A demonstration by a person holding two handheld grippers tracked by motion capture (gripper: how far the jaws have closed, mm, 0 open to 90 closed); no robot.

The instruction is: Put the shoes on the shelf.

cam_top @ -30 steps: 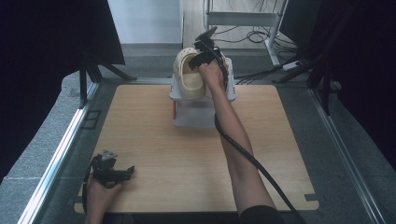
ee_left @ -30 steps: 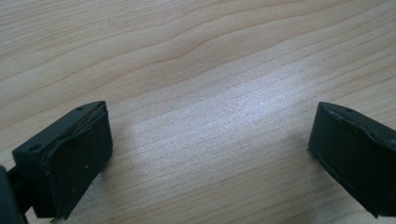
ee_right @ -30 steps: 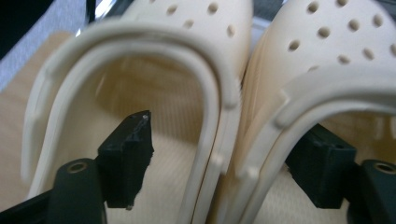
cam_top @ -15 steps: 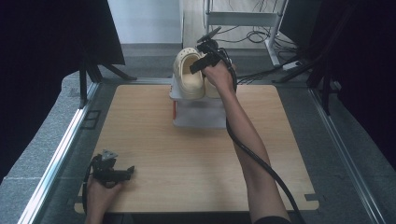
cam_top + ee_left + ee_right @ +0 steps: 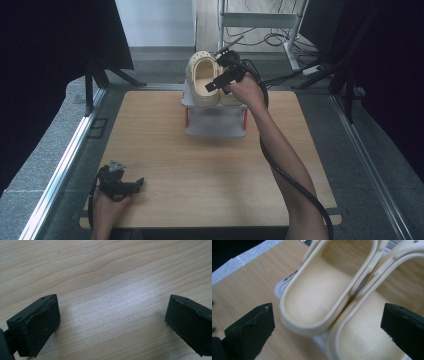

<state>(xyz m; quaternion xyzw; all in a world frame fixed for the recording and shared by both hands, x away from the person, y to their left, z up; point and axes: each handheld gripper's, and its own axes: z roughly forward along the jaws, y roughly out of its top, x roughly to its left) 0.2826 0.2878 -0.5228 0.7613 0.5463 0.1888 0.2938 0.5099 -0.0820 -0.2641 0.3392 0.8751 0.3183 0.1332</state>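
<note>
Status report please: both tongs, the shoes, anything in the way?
Right tongs just opened, holding nothing, over the shoes. Left tongs open, low over the table. Shoes side by side on the white rack. Nothing in the way.

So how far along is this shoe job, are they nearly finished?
Nearly, it seems. Both cream clogs sit side by side on the small white rack. The right gripper has just been opening, jaws wide with nothing between them. The left gripper rests open on the table. Little looks left besides withdrawing.
</note>
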